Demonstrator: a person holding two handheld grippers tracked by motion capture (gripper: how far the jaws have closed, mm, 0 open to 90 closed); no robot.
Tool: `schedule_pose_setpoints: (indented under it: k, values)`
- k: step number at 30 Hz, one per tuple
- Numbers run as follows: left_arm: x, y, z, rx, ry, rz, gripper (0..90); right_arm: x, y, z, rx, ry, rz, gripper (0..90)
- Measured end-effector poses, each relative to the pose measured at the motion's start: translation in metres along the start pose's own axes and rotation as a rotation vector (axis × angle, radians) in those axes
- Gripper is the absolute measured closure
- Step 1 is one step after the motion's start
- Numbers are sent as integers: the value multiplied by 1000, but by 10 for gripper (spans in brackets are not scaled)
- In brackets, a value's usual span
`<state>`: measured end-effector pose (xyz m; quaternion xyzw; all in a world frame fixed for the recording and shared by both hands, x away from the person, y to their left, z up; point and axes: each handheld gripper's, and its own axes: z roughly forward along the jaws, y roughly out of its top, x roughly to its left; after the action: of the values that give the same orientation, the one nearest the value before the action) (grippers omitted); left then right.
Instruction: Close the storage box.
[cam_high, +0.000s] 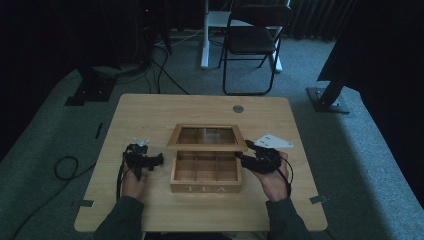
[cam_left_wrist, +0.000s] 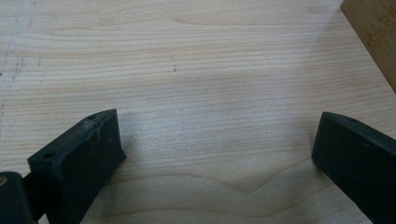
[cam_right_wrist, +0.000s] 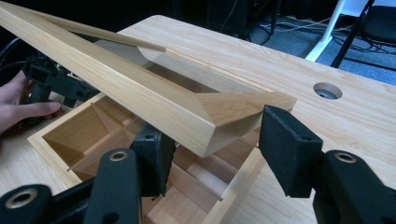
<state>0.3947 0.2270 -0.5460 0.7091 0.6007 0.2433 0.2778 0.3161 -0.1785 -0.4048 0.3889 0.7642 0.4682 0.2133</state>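
Note:
A wooden tea box (cam_high: 206, 188) marked TEA stands at the table's middle, its compartments bare. Its glass-paned lid (cam_high: 206, 146) is lifted and tilts back over the box. My right gripper (cam_high: 241, 158) is at the lid's front right corner. In the right gripper view the lid (cam_right_wrist: 140, 93) corner sits between the two black jaws of my right gripper (cam_right_wrist: 210, 140), which is shut on it above the box (cam_right_wrist: 84, 126). My left gripper (cam_high: 159, 160) rests left of the box. In its own view my left gripper (cam_left_wrist: 217, 154) stands open over bare wood.
The light wooden table (cam_high: 150, 115) has a round cable hole (cam_high: 238, 108) behind the box. A black folding chair (cam_high: 252, 40) and stand feet are on the carpet beyond. The box's corner (cam_left_wrist: 369, 37) edges the left gripper view.

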Motion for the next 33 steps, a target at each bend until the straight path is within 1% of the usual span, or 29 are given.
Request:
schedule_pose_setpoints:
  k: [3, 11, 19, 33]
  values:
    - [0, 0, 0, 1, 0, 1, 16, 1, -2, 0, 2, -3, -3, 455]
    - [0, 0, 0, -2, 0, -3, 16, 4, -10, -1, -1, -1, 5, 450]
    - [0, 0, 0, 2, 0, 2, 16, 6, -17, -1, 2, 5, 10, 444]
    - [0, 0, 0, 3, 0, 4, 16, 10, -26, -2, 2, 6, 22, 444]
